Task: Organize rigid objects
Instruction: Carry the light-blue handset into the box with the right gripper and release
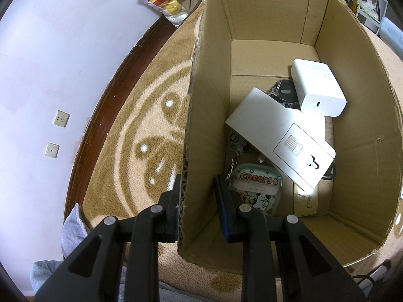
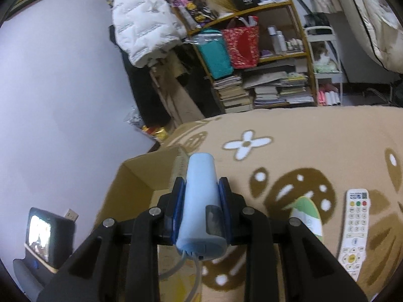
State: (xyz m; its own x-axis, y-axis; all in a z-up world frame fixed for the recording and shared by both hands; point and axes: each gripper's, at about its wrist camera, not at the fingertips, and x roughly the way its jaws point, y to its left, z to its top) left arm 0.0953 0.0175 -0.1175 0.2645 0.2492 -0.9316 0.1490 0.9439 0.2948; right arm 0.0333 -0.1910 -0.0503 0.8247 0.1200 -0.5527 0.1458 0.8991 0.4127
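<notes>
An open cardboard box (image 1: 360, 130) stands on a tan patterned blanket (image 1: 141, 115). Inside it lie a white charger (image 1: 318, 88), a flat white device (image 1: 279, 141), black keys (image 1: 283, 91), a "Cheers" keychain case (image 1: 257, 188) and a pale card (image 1: 306, 202). My left gripper (image 1: 197, 183) straddles the box's left wall, open, one finger outside and one inside. My right gripper (image 2: 201, 183) is shut on a light blue cylindrical device (image 2: 200, 201) with a cord hanging from its near end, above the box's far rim (image 2: 141, 173).
On the blanket to the right lie a white remote (image 2: 355, 226) and a green-and-white object (image 2: 308, 216). A small lit screen (image 2: 47, 236) stands at the left. Cluttered bookshelves (image 2: 264, 75) and a white jacket (image 2: 143, 25) fill the background. Wall sockets (image 1: 60, 118) show beside the bed.
</notes>
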